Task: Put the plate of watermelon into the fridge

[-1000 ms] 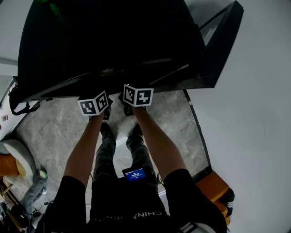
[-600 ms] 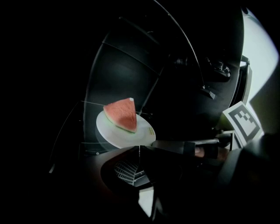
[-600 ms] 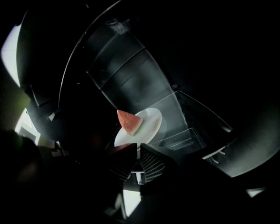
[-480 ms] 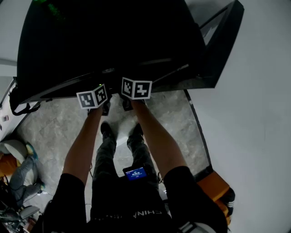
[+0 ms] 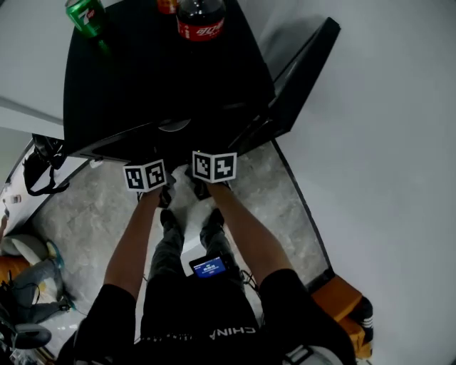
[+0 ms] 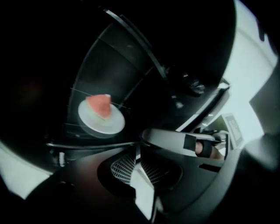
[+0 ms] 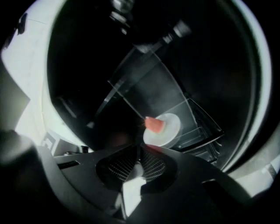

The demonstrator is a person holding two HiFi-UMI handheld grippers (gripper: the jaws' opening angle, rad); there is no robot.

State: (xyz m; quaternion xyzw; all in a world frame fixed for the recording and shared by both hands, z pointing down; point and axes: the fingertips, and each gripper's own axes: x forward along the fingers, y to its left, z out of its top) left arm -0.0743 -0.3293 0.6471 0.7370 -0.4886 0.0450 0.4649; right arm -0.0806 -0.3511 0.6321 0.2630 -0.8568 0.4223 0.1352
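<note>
The plate (image 6: 101, 120) with its watermelon (image 6: 99, 105) wedge sits on the glass shelf (image 7: 144, 87) inside the black fridge (image 5: 164, 78). It lies at 10 o'clock from your left gripper (image 6: 135, 164) and at 1 o'clock from your right gripper (image 7: 139, 168). In the head view the fridge door (image 5: 292, 85) stands open at 2 o'clock. A green can (image 5: 87, 16) and a cola bottle (image 5: 201, 18) stand on top, above the marble floor (image 5: 92, 207). You hold both grippers side by side before the fridge, tipped slightly down. Their jaws are clenched on nothing, apart from the plate.

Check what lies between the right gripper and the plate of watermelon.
Nothing: the right gripper view shows only bare glass shelf between the right gripper and the plate of watermelon.
</note>
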